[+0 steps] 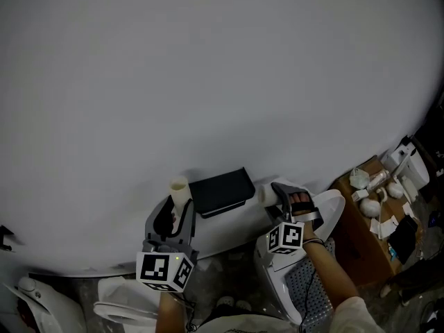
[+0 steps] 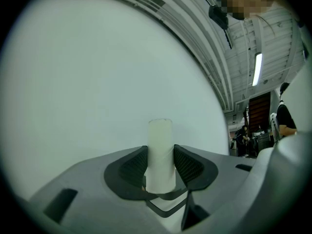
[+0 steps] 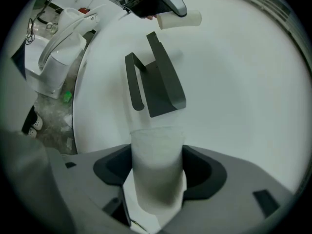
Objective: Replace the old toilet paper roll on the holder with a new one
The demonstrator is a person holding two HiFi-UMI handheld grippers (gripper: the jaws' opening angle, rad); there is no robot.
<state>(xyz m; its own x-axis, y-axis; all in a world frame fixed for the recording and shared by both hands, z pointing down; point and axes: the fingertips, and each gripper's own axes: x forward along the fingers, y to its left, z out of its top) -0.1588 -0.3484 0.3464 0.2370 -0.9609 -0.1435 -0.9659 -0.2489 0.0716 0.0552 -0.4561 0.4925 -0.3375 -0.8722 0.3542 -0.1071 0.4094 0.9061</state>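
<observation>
Honestly, nothing here can be read: no words, brands or numbers. The closest things to a sign are the black-and-white square patterns on the left cube [image 1: 165, 270] behind the left tongs [image 1: 179, 210] and on the right cube [image 1: 286, 237] behind the right tongs [image 1: 277, 198]. Those are code-style markers, not letters. The small white bits in the cardboard box [image 1: 354, 240] off to the right might carry labels, but they're way too tiny and dim to tell.
</observation>
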